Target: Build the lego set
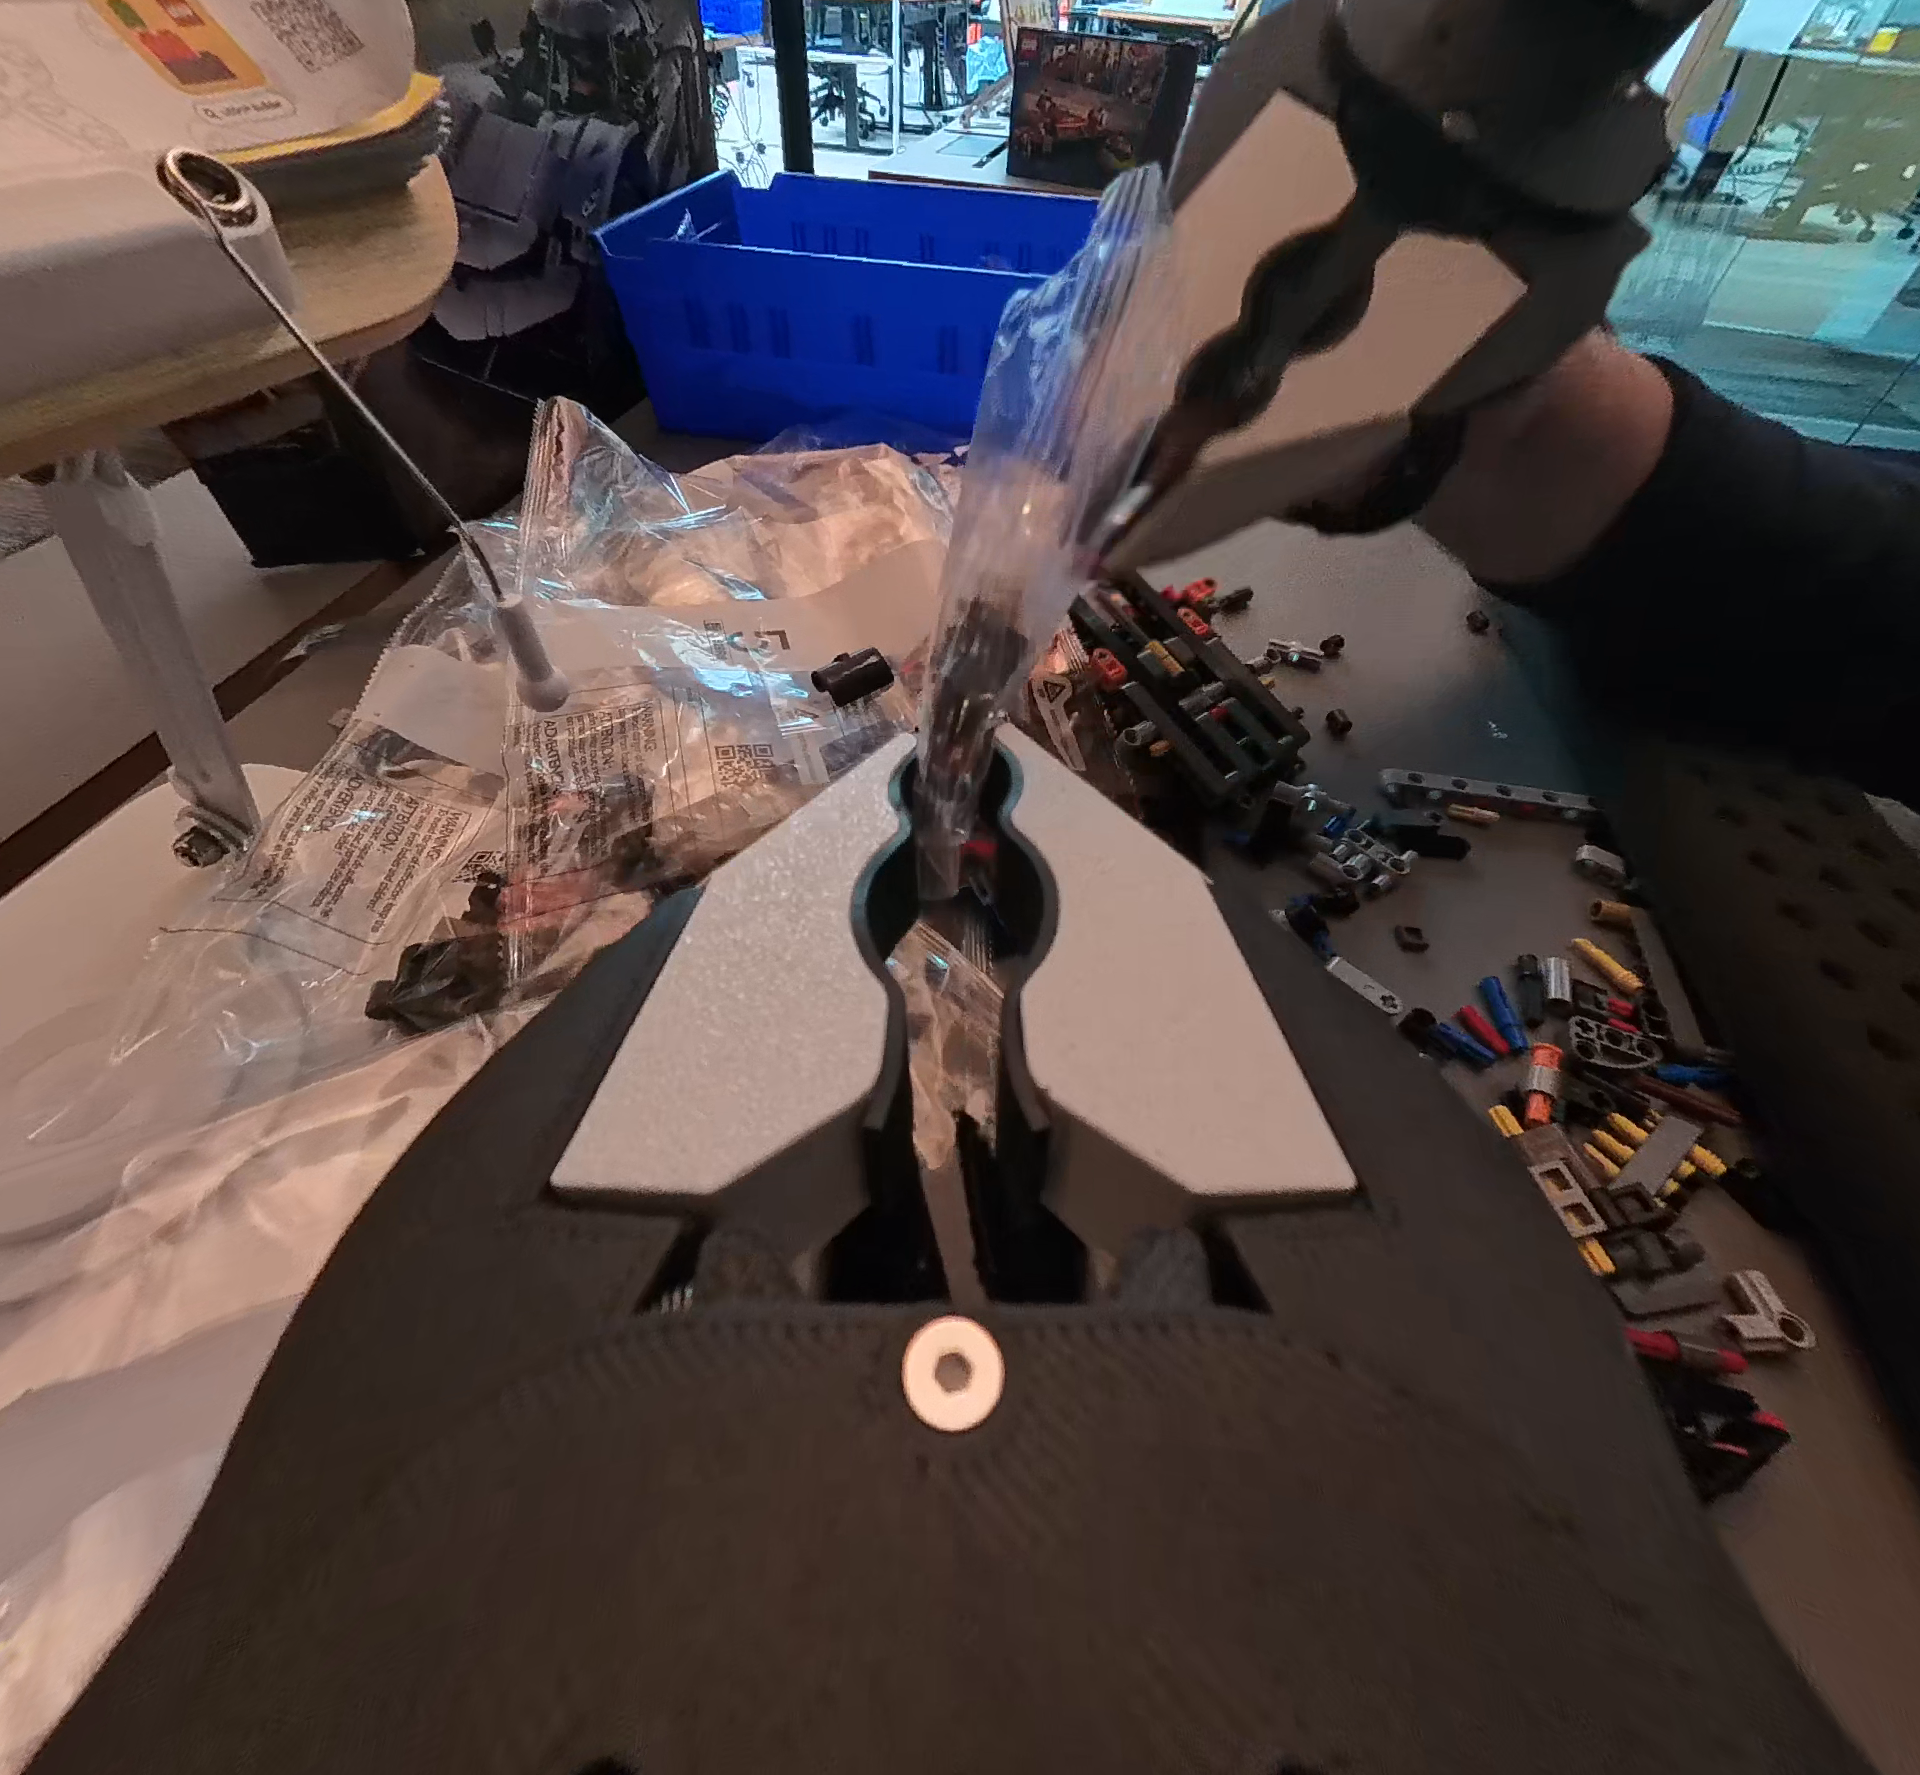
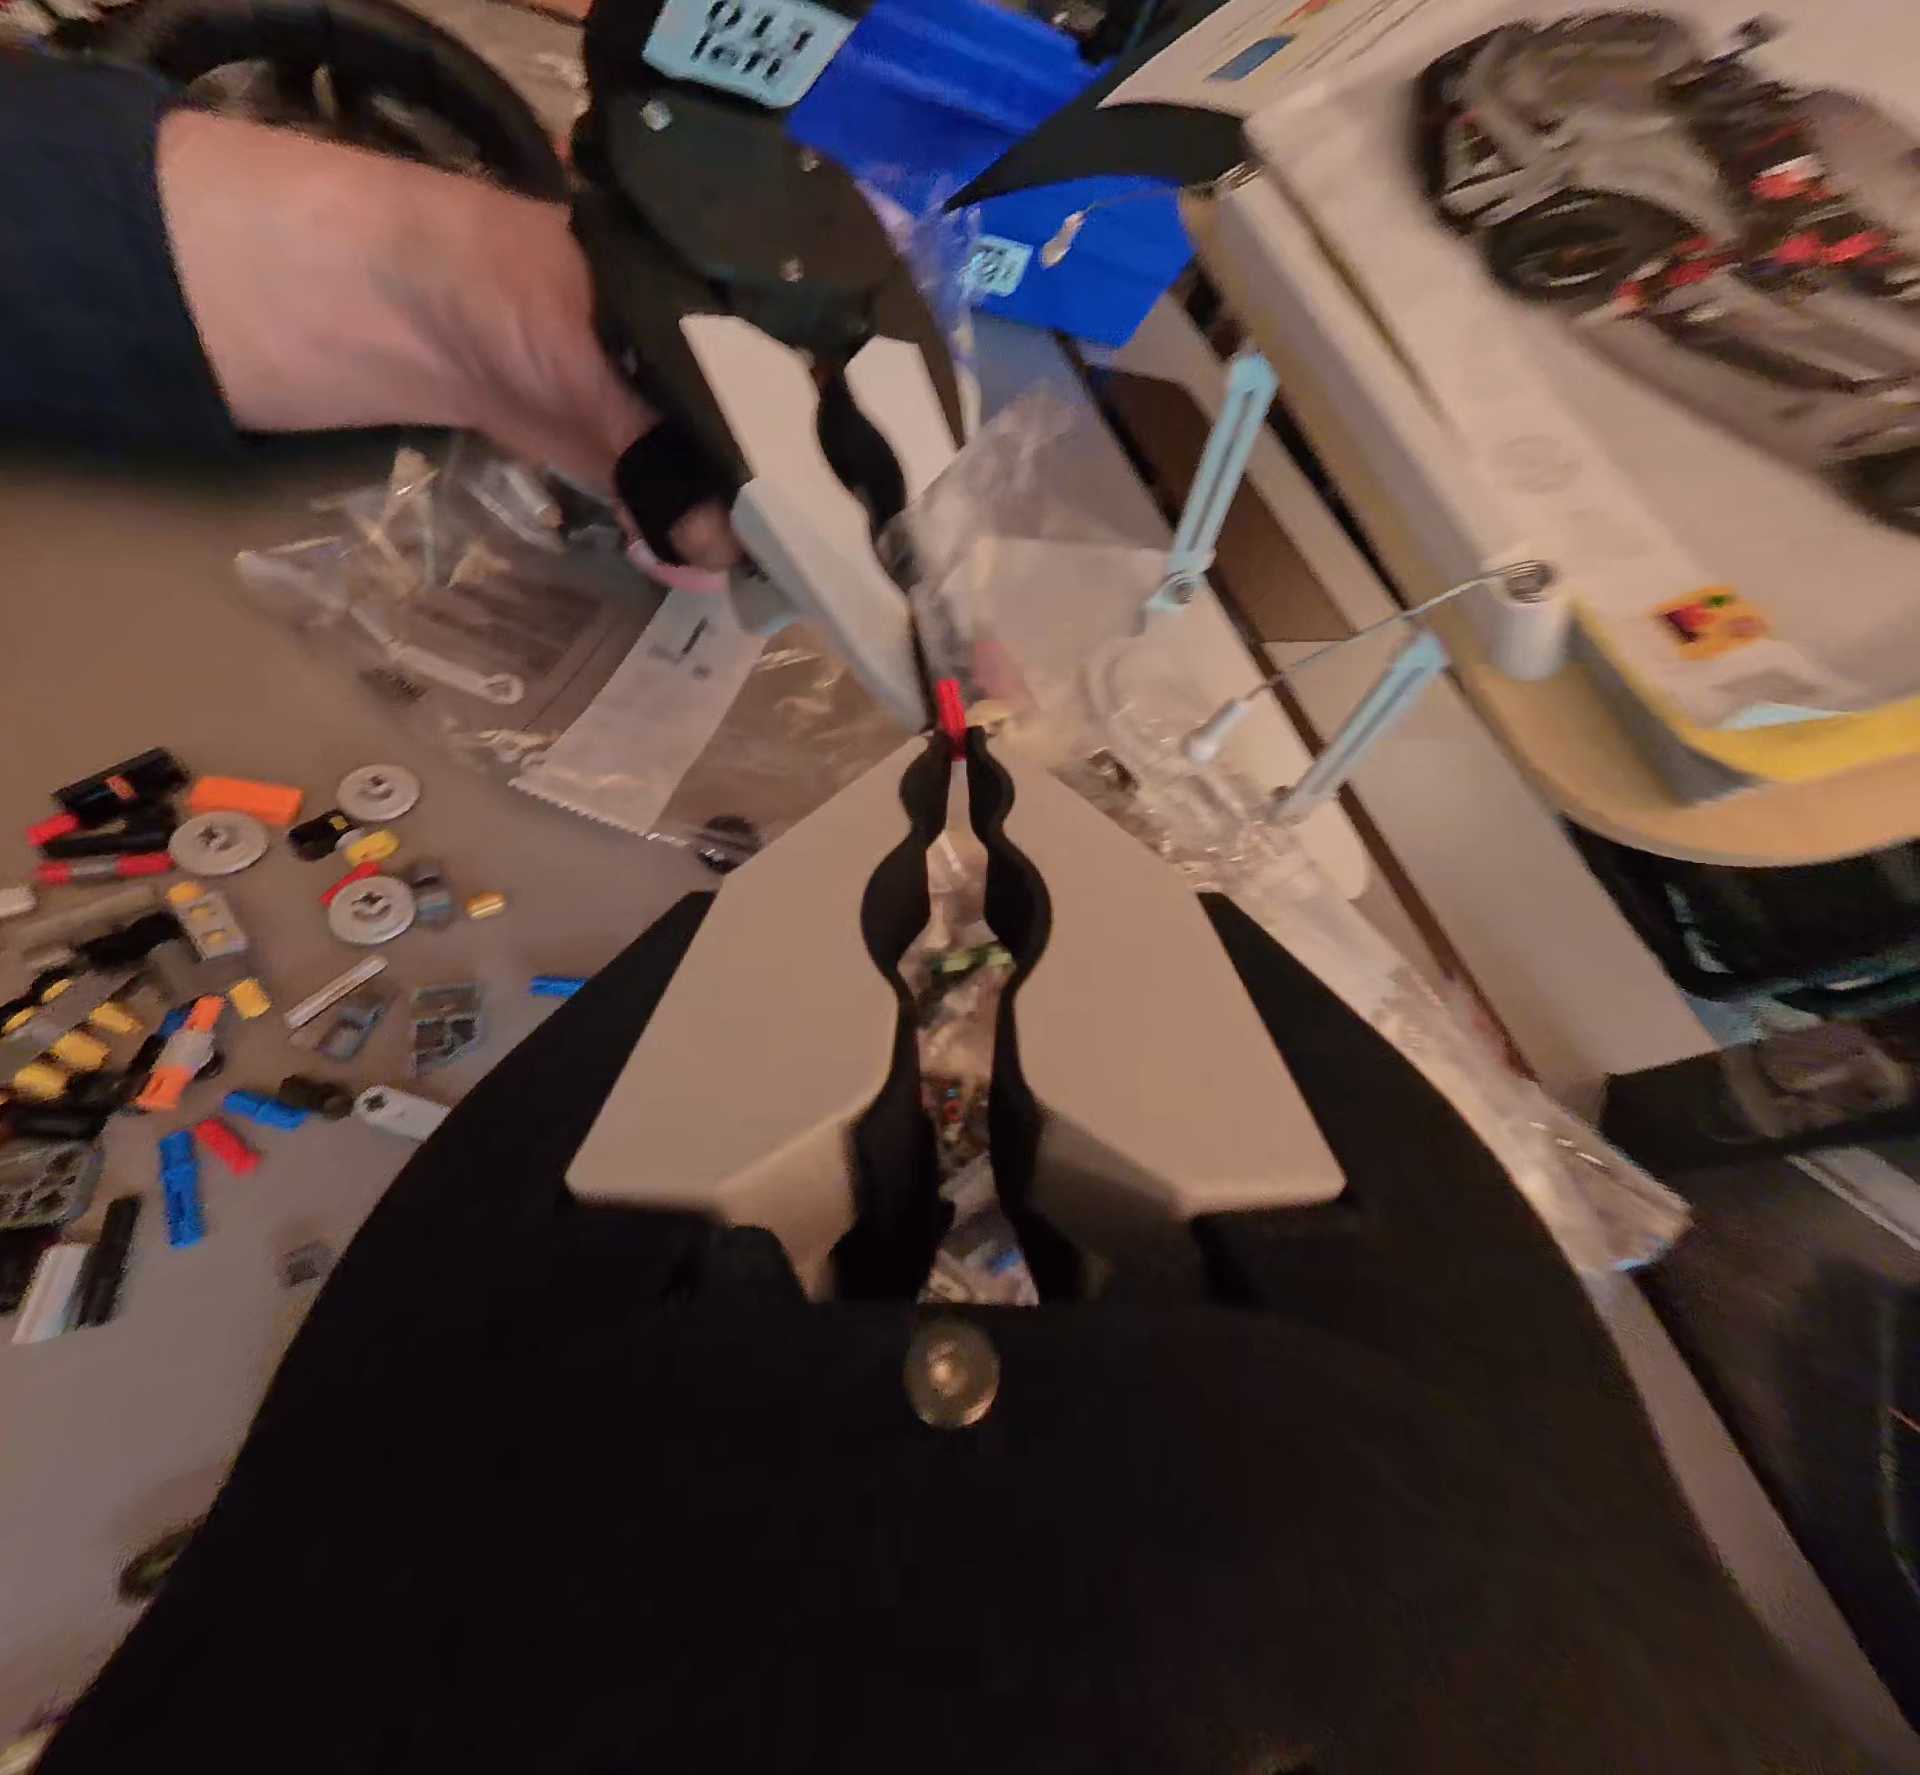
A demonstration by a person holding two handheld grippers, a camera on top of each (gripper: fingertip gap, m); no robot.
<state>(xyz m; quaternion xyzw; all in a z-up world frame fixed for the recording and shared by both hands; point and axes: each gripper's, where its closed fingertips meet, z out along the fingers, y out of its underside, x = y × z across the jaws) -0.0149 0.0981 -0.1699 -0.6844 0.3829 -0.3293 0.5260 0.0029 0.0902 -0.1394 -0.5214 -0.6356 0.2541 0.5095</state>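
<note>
Between both grippers, above the grey table [image 1: 1475, 686], a small clear bag [image 1: 1049, 437] of dark pieces is stretched.

Left gripper [image 1: 954, 769] pinches the bag's lower end, jaws narrowed onto the plastic; right gripper [image 1: 1127, 520] clamps the upper edge, and in its own view [image 2: 951, 738] the tips meet on the plastic with a red piece [image 2: 948, 702] right at them. Right of the bag, loose bricks [image 1: 1558, 1050] lie scattered over the table around a half-built dark frame [image 1: 1195, 686]. Left of it, more clear bags [image 1: 582, 717] are heaped by a book stand [image 1: 156, 582] propping up the instruction booklet [image 2: 1621, 198]. Behind the bag sits a blue bin [image 1: 831, 312], and farther back a boxed set [image 1: 1101, 104] in an open workshop with desks and glass walls.
</note>
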